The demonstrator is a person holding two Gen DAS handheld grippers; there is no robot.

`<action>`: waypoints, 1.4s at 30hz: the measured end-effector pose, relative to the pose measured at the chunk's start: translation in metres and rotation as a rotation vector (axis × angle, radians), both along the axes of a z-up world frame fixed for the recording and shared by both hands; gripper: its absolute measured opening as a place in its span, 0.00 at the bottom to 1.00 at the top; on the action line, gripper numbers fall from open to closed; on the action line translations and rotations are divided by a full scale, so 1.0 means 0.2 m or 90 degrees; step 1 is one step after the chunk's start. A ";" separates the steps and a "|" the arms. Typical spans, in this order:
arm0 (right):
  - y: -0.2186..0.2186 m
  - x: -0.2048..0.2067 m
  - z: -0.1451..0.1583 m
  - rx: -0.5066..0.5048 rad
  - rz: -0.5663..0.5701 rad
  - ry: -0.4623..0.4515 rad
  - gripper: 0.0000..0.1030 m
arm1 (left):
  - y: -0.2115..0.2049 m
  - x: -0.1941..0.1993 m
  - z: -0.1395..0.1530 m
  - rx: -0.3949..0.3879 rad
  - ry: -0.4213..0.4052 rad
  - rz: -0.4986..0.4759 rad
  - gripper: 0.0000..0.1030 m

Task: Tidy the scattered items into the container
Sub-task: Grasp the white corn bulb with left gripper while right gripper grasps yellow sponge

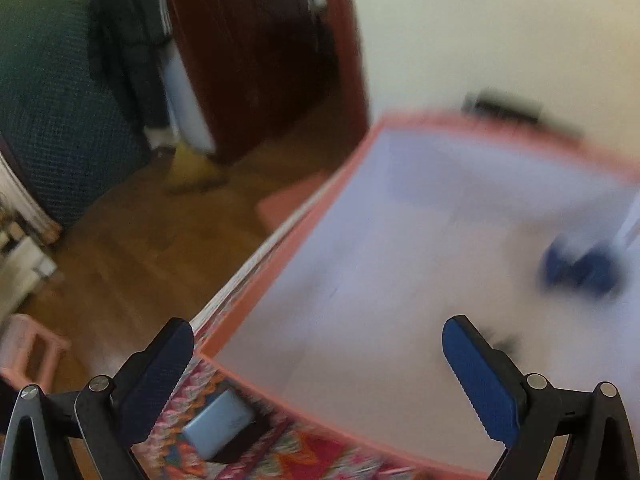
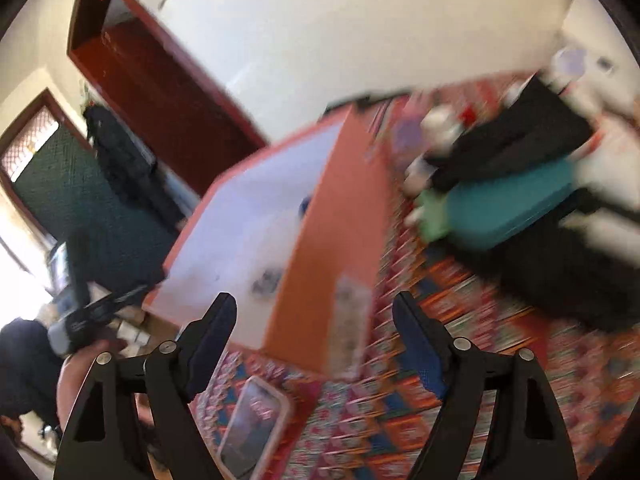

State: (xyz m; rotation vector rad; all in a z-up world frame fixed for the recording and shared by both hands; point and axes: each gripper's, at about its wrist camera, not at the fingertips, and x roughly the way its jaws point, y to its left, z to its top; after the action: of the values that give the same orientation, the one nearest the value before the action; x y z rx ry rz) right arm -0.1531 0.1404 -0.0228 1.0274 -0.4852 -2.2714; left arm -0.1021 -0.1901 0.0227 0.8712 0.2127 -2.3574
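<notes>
An orange box (image 1: 280,248) with a white inside stands on a patterned tablecloth. My left gripper (image 1: 320,368) is open and empty over the box's near corner. A blurred dark blue item (image 1: 580,268) and a small dark item (image 1: 504,340) lie inside the box. My right gripper (image 2: 316,344) is open and empty in front of the box (image 2: 340,220). A phone in a pink case (image 2: 252,428) lies on the cloth just below the right gripper. It also shows in the left wrist view (image 1: 220,424). Both views are motion-blurred.
A teal case (image 2: 508,204), a black bag (image 2: 516,132), a green item (image 2: 432,216) and white bottles (image 2: 436,128) crowd the table to the right of the box. The table's left edge drops to a wooden floor (image 1: 132,248). A dark red door (image 1: 256,48) stands behind.
</notes>
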 end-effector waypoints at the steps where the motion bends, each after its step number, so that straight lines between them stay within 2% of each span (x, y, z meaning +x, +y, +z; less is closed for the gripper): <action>1: 0.09 -0.01 0.04 -0.004 -0.023 0.011 0.82 | 0.05 0.03 0.04 0.024 0.035 -0.019 0.99; 4: 0.42 -0.03 0.13 -0.027 -0.100 0.027 0.85 | 0.27 0.03 0.10 0.100 0.095 -0.103 0.99; 6: 0.64 -0.05 0.14 -0.041 -0.156 0.025 0.85 | 0.49 -0.03 0.10 0.139 0.109 -0.192 0.99; 8: 0.89 -0.07 0.13 -0.062 -0.214 0.007 0.85 | 0.70 -0.08 0.08 0.150 0.105 -0.258 0.99; 9: 0.99 -0.09 0.11 -0.083 -0.237 -0.009 0.85 | 0.83 -0.12 0.06 0.153 0.090 -0.291 0.99; 11: 1.23 -0.09 0.03 -0.162 -0.293 -0.062 0.85 | 1.05 -0.20 -0.01 0.165 0.058 -0.344 0.99; 15: 1.54 -0.08 -0.15 -0.277 -0.382 -0.154 0.85 | 1.43 -0.35 -0.17 0.185 -0.008 -0.417 0.99; 17: 1.66 -0.09 -0.27 -0.307 -0.421 -0.196 0.85 | 1.57 -0.40 -0.25 0.166 -0.042 -0.440 0.99; 20: 1.79 -0.13 -0.38 -0.305 -0.453 -0.230 0.86 | 1.66 -0.49 -0.35 0.125 -0.080 -0.445 0.99; 23: 1.87 -0.22 -0.45 -0.265 -0.472 -0.249 0.86 | 1.71 -0.58 -0.40 0.115 -0.094 -0.471 0.99; 27: 1.85 -0.34 -0.45 -0.178 -0.472 -0.242 0.87 | 1.91 -0.63 -0.44 0.088 -0.102 -0.566 0.99; 31: 1.78 -0.45 -0.45 -0.115 -0.458 -0.242 0.91 | 2.04 -0.68 -0.55 0.102 -0.133 -0.610 0.99; 33: 1.75 -0.50 -0.47 -0.084 -0.448 -0.240 0.92 | 2.07 -0.71 -0.60 0.104 -0.148 -0.618 0.99; 37: 1.66 -0.60 -0.51 0.030 -0.424 -0.238 0.93 | 2.10 -0.79 -0.69 0.074 -0.175 -0.605 0.99; 40: 1.58 -0.65 -0.53 0.102 -0.400 -0.231 0.99 | 2.10 -0.83 -0.71 0.077 -0.163 -0.598 1.00; 41: 1.56 -0.66 -0.54 0.117 -0.395 -0.226 0.98 | 2.10 -0.83 -0.71 0.078 -0.159 -0.596 0.99; 42: 1.55 -0.66 -0.54 0.126 -0.396 -0.222 0.90 | 2.10 -0.83 -0.71 0.080 -0.154 -0.597 0.99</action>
State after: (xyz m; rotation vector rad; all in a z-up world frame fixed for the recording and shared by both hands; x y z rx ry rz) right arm -0.2853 0.4509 -0.1309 1.5560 -0.8290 -2.7237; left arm -0.2690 0.2304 -0.1184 1.5525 -0.2044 -3.0477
